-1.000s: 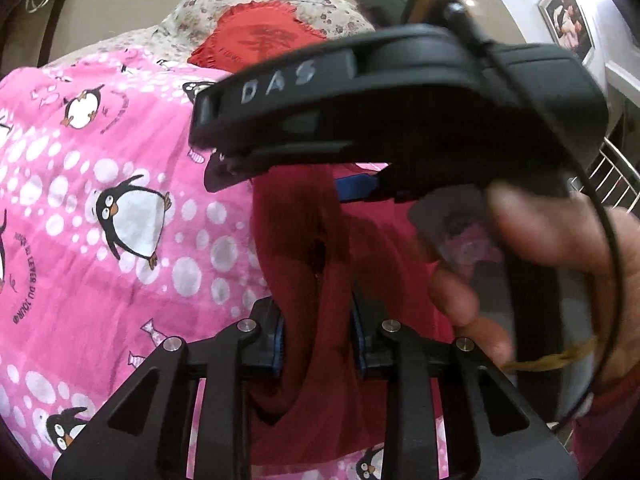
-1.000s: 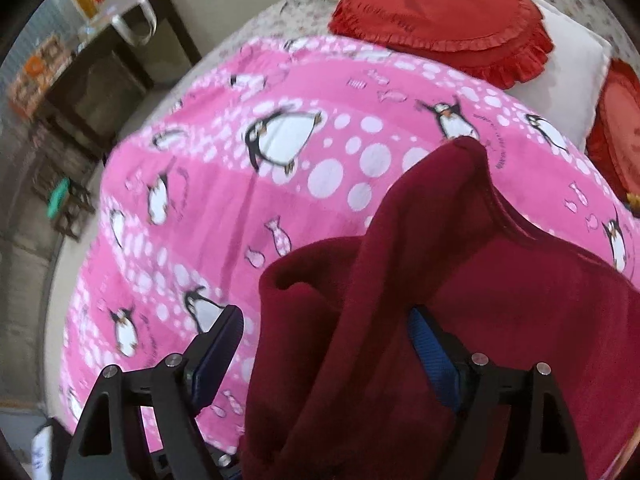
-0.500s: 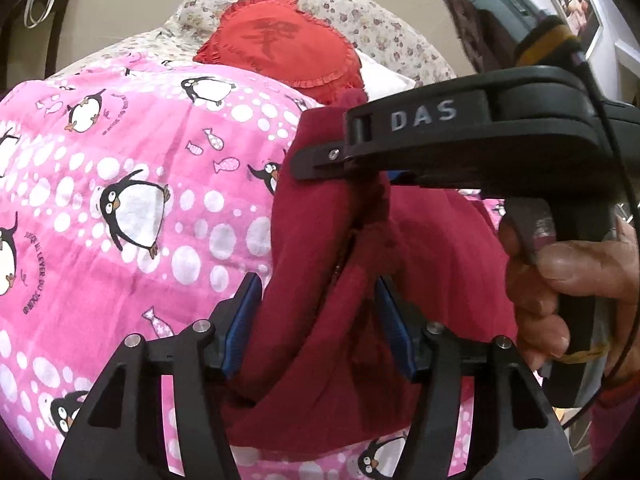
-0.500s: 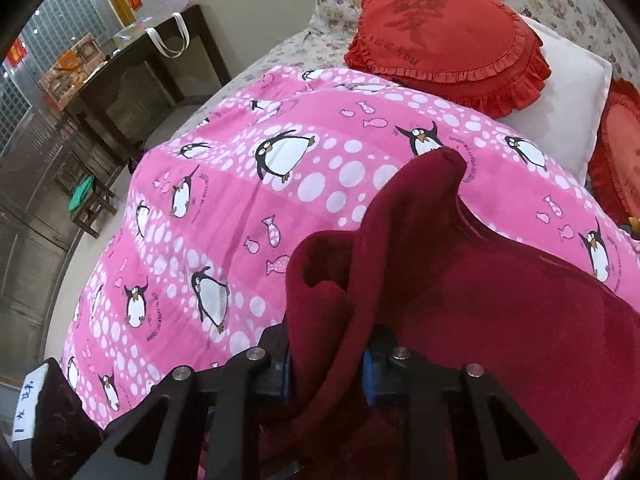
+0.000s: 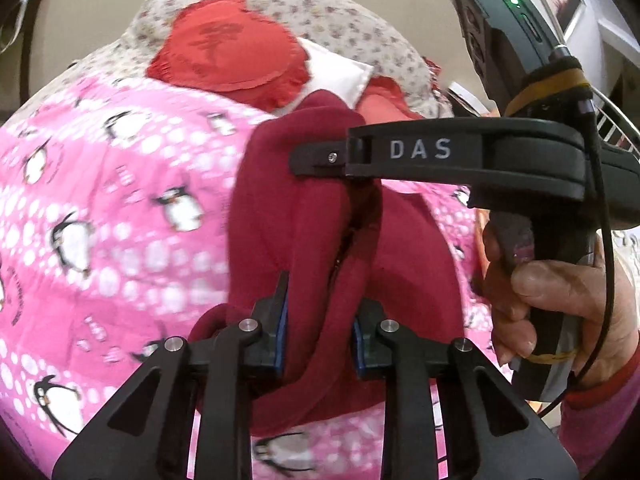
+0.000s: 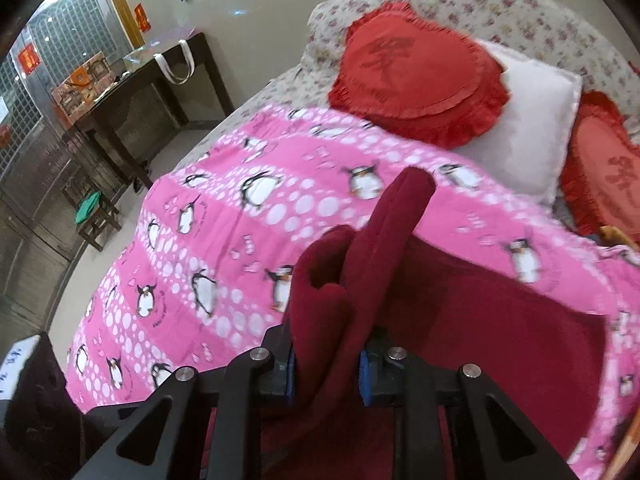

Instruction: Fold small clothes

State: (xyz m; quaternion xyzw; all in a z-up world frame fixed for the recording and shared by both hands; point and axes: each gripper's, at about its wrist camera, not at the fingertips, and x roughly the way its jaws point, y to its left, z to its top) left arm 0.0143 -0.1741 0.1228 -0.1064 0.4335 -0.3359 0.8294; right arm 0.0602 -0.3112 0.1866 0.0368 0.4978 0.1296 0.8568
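A dark red garment (image 5: 288,216) lies bunched on a pink penguin-print blanket (image 5: 100,208) on a bed. My left gripper (image 5: 318,336) is shut on a thick fold of it, lifted off the blanket. My right gripper (image 6: 326,364) is shut on another fold of the same garment (image 6: 500,320), which stands up between its blue pads. In the left wrist view the right gripper's black body marked DAS (image 5: 440,156) reaches over the garment, held by a hand (image 5: 560,308). Its fingertips are hidden by cloth there.
Red heart cushions (image 6: 416,76) and a white pillow (image 6: 532,136) lie at the bed's head, on floral bedding. A dark wooden table (image 6: 132,96) with boxes and a bag stands left of the bed, with a stool (image 6: 94,216) near it.
The right gripper went from open to shut on the garment. The left gripper opened, then shut on it again. Both have lifted the cloth up from the blanket.
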